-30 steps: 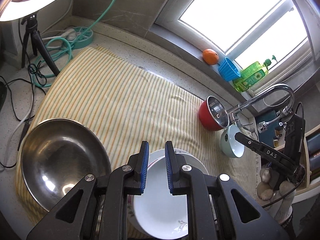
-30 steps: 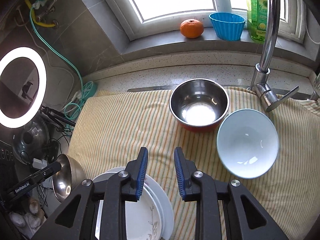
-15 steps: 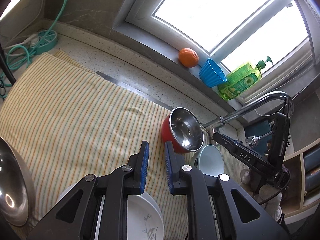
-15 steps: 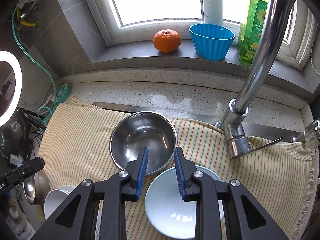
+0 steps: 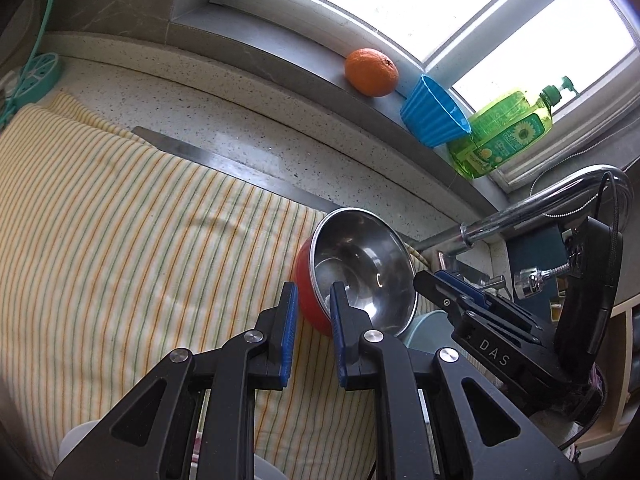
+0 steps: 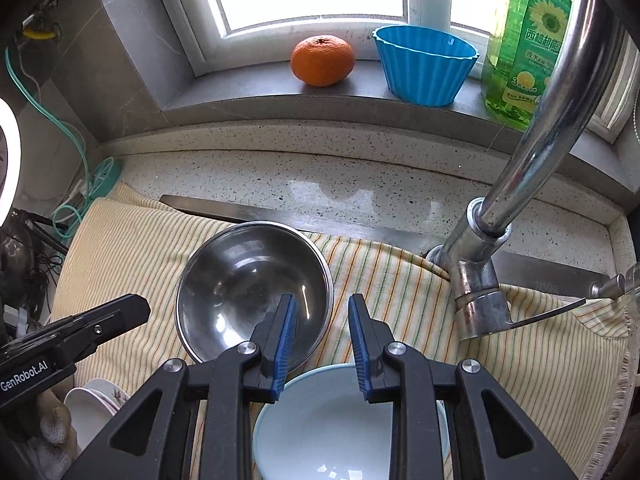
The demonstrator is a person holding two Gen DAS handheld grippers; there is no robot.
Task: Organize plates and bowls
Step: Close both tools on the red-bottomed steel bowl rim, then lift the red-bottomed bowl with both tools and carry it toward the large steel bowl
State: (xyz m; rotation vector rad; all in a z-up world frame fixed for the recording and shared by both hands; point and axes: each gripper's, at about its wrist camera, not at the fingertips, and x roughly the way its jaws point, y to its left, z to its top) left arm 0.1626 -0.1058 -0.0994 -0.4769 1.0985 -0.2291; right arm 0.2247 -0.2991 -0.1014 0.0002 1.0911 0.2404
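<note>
A steel bowl with a red outside (image 5: 362, 272) (image 6: 248, 284) sits on the striped towel. My left gripper (image 5: 312, 300) is open, its fingers on either side of the bowl's near rim. A pale blue bowl (image 6: 320, 428) (image 5: 426, 328) sits just in front of the steel bowl. My right gripper (image 6: 322, 312) is open and empty, above the pale bowl's far rim. White plates (image 6: 94, 400) show at the lower left of the right wrist view.
The striped towel (image 5: 120, 240) covers the counter. A chrome tap (image 6: 516, 208) stands to the right. An orange (image 6: 322, 60), a blue cup (image 6: 424, 64) and a green soap bottle (image 6: 528, 40) stand on the window sill.
Both grippers have moved forward, away from the plates and the large steel bowl, up to the red steel bowl and the pale blue bowl. Both stay open.
</note>
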